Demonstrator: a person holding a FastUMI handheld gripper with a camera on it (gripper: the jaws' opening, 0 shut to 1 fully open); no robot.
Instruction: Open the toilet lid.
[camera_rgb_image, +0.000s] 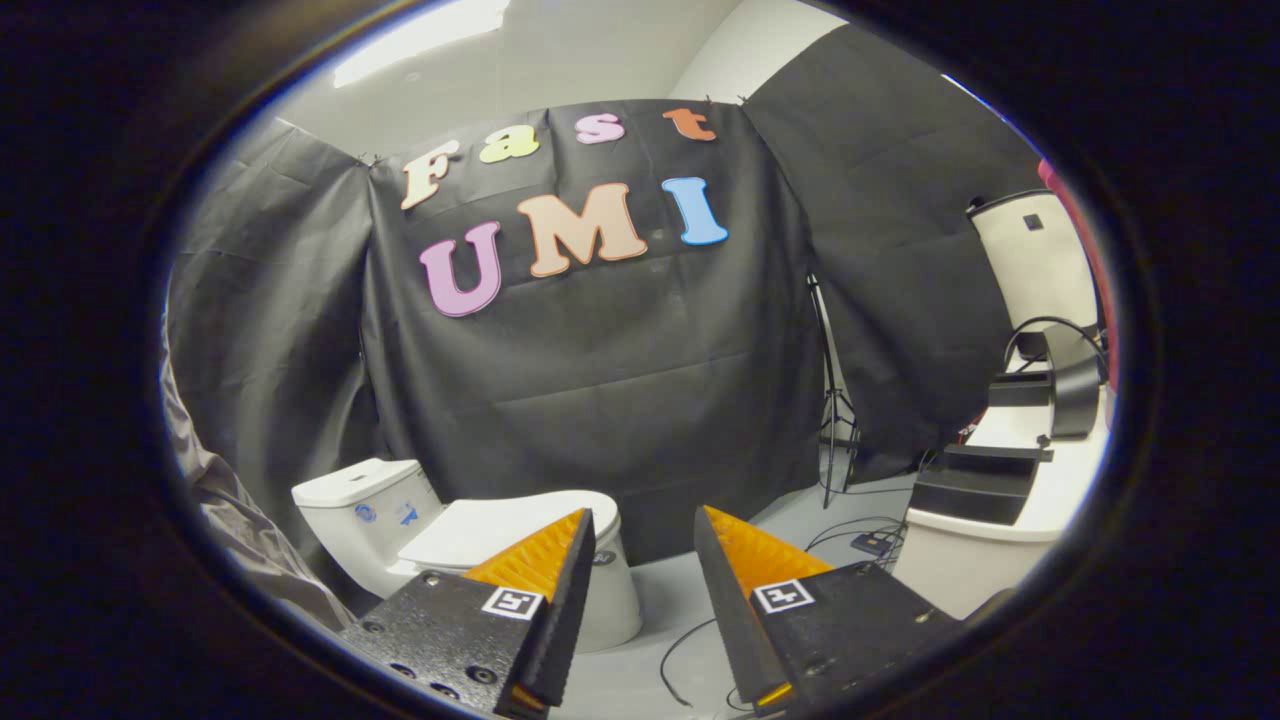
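The toilet stands on the floor against the black cloth wall, beyond the tongs and off toward their left finger, which covers part of its bowl. Its lid lies flat and closed on the seat, with the tank behind it next to the cloth. A grey crumpled sheet hangs just beside the tank on the far side.

On the other side, a white surface carries dark boxes and a curved black stand; a pale upright case stands behind them. A thin tripod stands by the cloth between the toilet and that surface. Cables trail across the grey floor just ahead of the fingers, possibly running to a small plug box.

Bare floor lies between the toilet and the white surface. The tongs are released, fingers apart with nothing between them, held above the floor and well apart from the lid, pointing at the cloth wall.
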